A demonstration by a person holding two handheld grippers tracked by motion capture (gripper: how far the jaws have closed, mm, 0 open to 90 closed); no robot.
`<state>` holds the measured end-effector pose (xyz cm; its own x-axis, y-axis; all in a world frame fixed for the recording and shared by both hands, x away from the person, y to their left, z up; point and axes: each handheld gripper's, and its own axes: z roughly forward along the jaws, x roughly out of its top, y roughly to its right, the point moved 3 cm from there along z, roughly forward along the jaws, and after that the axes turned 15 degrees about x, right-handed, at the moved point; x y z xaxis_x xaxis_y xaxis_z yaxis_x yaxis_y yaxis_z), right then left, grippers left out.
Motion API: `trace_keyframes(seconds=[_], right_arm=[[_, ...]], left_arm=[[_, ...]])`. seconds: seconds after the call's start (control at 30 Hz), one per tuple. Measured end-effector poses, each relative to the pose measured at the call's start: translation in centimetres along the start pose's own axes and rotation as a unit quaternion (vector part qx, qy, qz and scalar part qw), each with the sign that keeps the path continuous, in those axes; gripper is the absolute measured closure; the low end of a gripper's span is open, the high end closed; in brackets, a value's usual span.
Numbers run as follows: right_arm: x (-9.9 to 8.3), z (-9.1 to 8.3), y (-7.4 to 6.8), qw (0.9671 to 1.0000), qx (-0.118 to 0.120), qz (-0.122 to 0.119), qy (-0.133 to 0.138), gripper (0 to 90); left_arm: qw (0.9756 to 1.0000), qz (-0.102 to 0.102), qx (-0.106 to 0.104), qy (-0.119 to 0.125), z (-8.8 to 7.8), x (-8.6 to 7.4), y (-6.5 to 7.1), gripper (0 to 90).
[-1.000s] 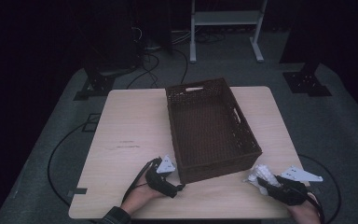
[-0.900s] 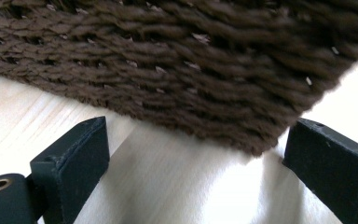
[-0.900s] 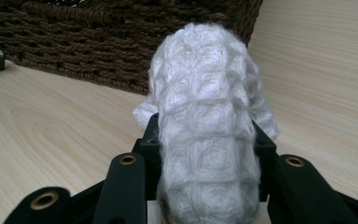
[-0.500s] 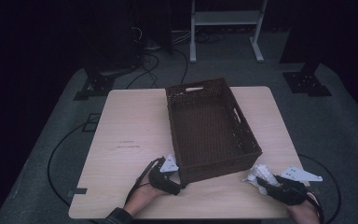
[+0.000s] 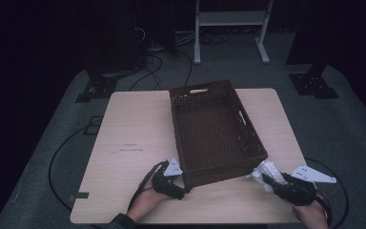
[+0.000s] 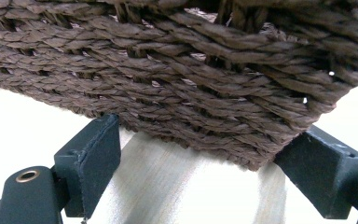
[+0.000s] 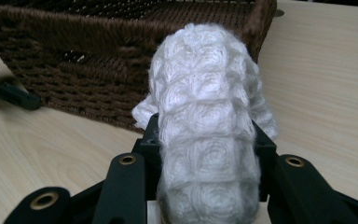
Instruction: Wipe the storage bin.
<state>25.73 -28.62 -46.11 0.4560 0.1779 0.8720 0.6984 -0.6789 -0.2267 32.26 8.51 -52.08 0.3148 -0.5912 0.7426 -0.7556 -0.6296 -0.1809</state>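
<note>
A dark brown woven basket [image 5: 200, 90] stands on the light wooden table [image 5: 133, 124], its inside bare. My left gripper [image 5: 183, 183] straddles the basket's near left corner. In the left gripper view both black jaws rest against the weave [image 6: 177, 60]; they have just been closing with that corner between them. My right gripper [image 5: 267, 177] is beside the near right corner, shut on a white knitted cloth [image 5: 265, 169]. In the right gripper view the cloth [image 7: 205, 93] bulges up between the jaws, with the basket wall [image 7: 74, 42] just behind it.
The table's front edge is close under both hands. Beyond the table, on the grey floor, are black cables [image 5: 157, 62], a white metal frame [image 5: 228, 19] and dark stand bases [image 5: 314, 83] at left and right.
</note>
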Motion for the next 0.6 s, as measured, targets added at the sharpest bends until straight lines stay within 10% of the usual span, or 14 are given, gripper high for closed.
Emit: trace_keyframes(seconds=[0.6], right_arm=[[1.1, 0.3, 0.8, 0.9999, -0.005, -0.005, 0.012, 60.2]], left_arm=[[1.0000, 0.001, 0.001, 0.000, 0.0, 0.0, 0.0, 15.1]])
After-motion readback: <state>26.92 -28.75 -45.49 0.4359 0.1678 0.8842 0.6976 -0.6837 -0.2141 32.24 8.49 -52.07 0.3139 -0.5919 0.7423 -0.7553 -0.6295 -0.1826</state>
